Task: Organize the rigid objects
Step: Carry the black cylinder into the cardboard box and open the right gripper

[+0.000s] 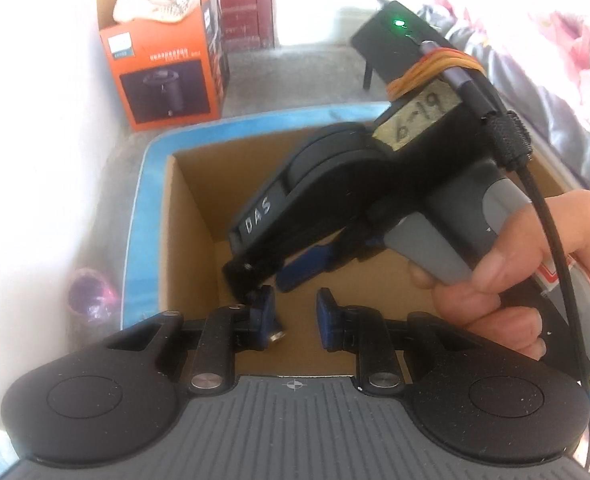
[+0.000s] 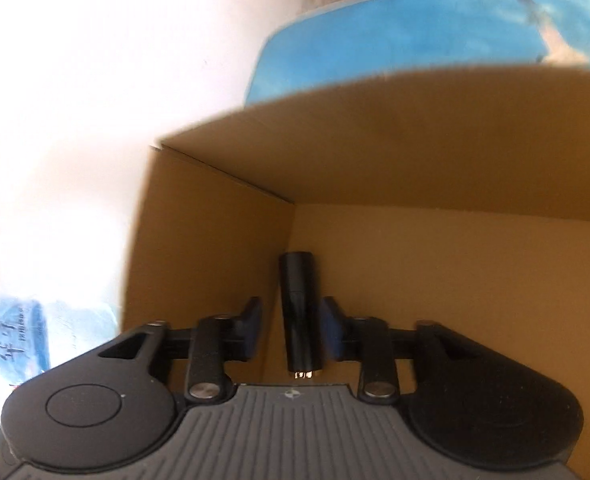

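Cylinder (image 2: 298, 316) btwn jaws (contact unclear)

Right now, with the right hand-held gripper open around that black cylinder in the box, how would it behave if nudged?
The black cylinder looks rigid and smooth, so probably slippery between the pads. Being round and lying on the cardboard box floor, it would likely roll sideways if nudged.
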{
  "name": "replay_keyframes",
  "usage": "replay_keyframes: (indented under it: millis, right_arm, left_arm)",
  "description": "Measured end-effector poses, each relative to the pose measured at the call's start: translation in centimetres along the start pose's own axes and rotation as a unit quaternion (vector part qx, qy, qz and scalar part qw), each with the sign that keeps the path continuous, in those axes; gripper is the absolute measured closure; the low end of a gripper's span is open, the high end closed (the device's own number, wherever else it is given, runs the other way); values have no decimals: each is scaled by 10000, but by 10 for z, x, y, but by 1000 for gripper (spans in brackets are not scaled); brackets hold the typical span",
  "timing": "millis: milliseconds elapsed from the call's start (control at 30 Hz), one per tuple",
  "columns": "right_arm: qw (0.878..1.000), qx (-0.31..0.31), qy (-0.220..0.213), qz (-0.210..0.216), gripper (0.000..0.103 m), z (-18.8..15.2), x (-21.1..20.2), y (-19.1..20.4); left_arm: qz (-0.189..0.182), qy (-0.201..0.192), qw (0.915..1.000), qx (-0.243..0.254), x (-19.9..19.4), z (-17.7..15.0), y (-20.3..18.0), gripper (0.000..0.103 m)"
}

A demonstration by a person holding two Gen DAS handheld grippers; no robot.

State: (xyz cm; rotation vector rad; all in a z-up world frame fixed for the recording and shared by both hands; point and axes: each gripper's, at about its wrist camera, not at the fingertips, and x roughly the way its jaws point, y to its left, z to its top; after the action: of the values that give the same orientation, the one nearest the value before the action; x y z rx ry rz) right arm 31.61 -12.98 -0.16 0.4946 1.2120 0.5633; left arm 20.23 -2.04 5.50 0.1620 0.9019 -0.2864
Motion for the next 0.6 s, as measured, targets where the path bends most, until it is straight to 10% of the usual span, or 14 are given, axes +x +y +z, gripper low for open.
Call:
replay_keyframes:
  millis: [433, 600]
  right_arm:
    - [9751, -133, -1928, 1086, 52, -147, -220, -8]
    - [9683, 390, -2109, 1282, 52, -224, -233, -45]
  left_arm:
    - [-819, -1416, 9865, -65, -138, -73, -22, 79]
    - [-1281, -1384, 9819, 152, -153, -117, -44, 78]
